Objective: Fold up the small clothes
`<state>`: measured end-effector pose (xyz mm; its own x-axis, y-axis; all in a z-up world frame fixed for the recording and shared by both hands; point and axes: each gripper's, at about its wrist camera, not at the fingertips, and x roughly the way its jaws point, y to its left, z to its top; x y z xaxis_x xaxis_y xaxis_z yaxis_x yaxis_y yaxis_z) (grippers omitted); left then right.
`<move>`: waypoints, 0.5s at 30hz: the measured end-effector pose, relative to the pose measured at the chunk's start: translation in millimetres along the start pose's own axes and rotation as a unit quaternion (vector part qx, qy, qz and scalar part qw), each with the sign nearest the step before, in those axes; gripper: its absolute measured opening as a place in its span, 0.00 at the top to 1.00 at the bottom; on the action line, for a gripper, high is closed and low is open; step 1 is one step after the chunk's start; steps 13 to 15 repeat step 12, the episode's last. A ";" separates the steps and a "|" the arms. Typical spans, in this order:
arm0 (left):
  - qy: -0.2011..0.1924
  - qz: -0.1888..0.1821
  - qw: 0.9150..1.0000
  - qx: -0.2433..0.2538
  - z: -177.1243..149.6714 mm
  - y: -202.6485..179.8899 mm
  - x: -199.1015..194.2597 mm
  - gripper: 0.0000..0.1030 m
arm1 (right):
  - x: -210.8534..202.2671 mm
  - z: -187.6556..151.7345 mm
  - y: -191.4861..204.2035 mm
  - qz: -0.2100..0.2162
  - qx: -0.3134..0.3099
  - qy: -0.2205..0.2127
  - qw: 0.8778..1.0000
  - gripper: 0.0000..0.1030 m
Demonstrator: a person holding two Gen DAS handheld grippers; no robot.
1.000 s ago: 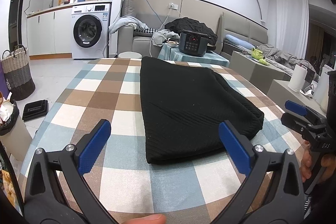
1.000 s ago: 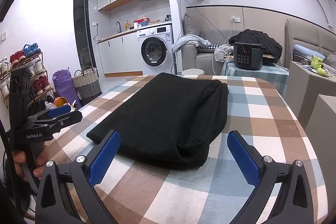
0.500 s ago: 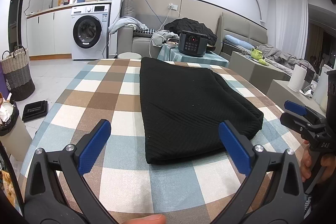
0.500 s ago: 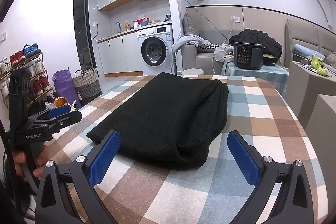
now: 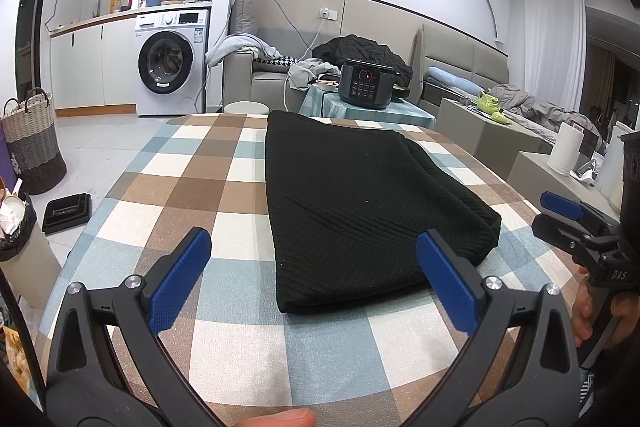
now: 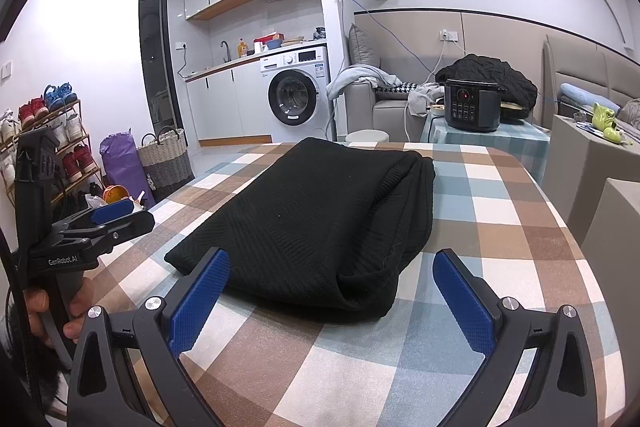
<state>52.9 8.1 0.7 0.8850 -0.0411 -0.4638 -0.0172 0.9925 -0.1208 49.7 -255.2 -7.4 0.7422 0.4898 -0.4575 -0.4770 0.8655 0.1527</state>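
A black knitted garment (image 5: 356, 203) lies folded in a long strip down the middle of the checked tablecloth (image 5: 192, 187). In the right wrist view the same garment (image 6: 320, 223) shows its doubled layers along the right edge and near corner. My left gripper (image 5: 312, 267) hovers open just short of the garment's near end, nothing between its blue pads. My right gripper (image 6: 332, 287) is also open, its pads either side of the near right corner, above the cloth. Each gripper appears in the other's view, held by a hand: the right gripper (image 5: 568, 215) and the left gripper (image 6: 108, 219).
Beyond the table stand a washing machine (image 5: 172, 67), a sofa with piled clothes (image 5: 360, 51) and a black cooker (image 5: 366, 87) on a side table. A woven basket (image 5: 32, 143) and a bin (image 5: 16, 227) sit on the floor at left. Grey blocks (image 6: 612, 219) flank the table's right side.
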 end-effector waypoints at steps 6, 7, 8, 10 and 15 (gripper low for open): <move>0.000 0.000 1.000 0.000 0.2 -0.3 -0.6 0.01 | 0.2 -0.1 -0.3 0.000 0.000 0.001 1.000 0.00; -0.001 -0.001 1.000 0.000 0.0 -0.1 -0.6 0.01 | -0.1 0.0 0.1 -0.001 0.000 0.000 1.000 0.00; -0.002 -0.002 1.000 0.000 -0.2 0.0 -0.7 0.01 | -0.1 0.1 0.0 0.000 0.000 0.000 1.000 0.00; -0.004 0.000 1.000 0.002 1.2 -1.8 -2.8 0.01 | 0.2 0.0 -0.2 0.000 0.001 0.001 1.000 0.00; -0.004 0.000 1.000 0.003 2.4 -2.8 -2.5 0.01 | 0.1 -1.1 -0.1 0.000 0.002 0.001 1.000 0.00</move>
